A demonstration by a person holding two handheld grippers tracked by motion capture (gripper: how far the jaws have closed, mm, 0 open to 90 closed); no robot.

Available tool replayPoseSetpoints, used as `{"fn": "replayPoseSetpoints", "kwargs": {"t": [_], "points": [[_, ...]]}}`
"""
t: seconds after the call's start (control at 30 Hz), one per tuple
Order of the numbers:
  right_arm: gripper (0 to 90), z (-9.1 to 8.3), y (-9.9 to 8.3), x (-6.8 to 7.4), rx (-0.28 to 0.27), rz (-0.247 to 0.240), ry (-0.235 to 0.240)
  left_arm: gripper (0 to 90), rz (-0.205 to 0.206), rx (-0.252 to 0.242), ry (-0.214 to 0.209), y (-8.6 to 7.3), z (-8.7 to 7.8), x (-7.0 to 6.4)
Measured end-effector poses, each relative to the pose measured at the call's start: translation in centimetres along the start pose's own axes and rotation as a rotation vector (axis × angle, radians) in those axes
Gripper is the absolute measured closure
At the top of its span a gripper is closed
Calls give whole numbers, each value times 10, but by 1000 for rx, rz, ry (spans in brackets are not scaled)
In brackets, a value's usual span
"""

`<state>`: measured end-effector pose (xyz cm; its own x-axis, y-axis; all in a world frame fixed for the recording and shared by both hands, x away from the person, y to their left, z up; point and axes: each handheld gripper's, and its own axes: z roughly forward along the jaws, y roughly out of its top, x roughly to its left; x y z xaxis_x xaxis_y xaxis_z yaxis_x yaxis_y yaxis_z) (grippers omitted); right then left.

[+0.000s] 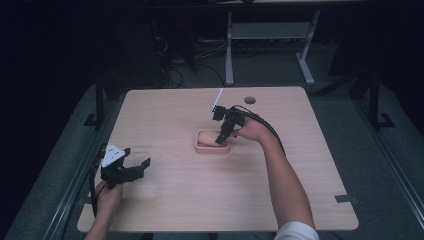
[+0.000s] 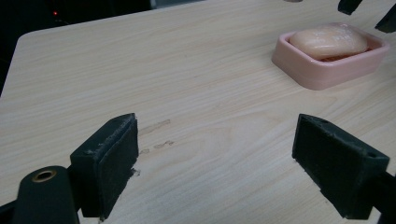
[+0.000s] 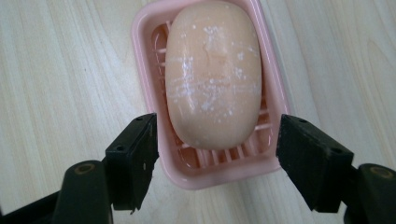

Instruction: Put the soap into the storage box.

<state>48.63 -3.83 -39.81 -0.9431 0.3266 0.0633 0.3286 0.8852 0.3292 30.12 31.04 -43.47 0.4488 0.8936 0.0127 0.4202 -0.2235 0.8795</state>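
My right tool [image 3: 217,156] hovers over the soap [image 3: 214,74] in its pink dish [image 3: 144,60].

Its jaws are spread apart, straddling the dish's near end without gripping. The dish sits mid-counter [image 1: 170,200]. My left tool [image 1: 134,169], jaws also apart and empty, waits well away at the dish's 8 o'clock.

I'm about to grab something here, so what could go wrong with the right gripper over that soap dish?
The right gripper is open, its jaws straddling the pink soap dish rather than the soap. Closing now would likely clamp the dish. The soap has white residue and may slip or slide out if the dish tilts. The left gripper sits far off, so nothing steadies the dish.
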Motion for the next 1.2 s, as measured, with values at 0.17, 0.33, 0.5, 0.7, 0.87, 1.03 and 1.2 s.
{"fn": "replayPoseSetpoints", "kwargs": {"t": [0.17, 0.33, 0.5, 0.7, 0.87, 1.03, 1.2], "points": [[291, -4, -8, 0, -5, 12, -6, 142, 0, 0, 0, 0, 0, 0], [288, -10, -16, 0, -18, 20, -13, 142, 0, -3, 0, 0, 0, -1], [283, -12, -21, 2, -17, 20, -19, 142, 1, -2, 0, 0, 0, -1], [277, -17, -30, 3, -25, 29, -26, 142, 1, -2, -1, 0, 0, -1], [273, -20, -39, 5, -25, 36, -35, 142, 0, -2, 0, 0, 1, -1], [273, -22, -49, 5, -34, 51, -38, 142, 4, 2, -4, 0, 2, -3], [266, -21, -56, 5, -14, 62, -34, 141, 4, 1, -3, 0, 2, -2]]}}
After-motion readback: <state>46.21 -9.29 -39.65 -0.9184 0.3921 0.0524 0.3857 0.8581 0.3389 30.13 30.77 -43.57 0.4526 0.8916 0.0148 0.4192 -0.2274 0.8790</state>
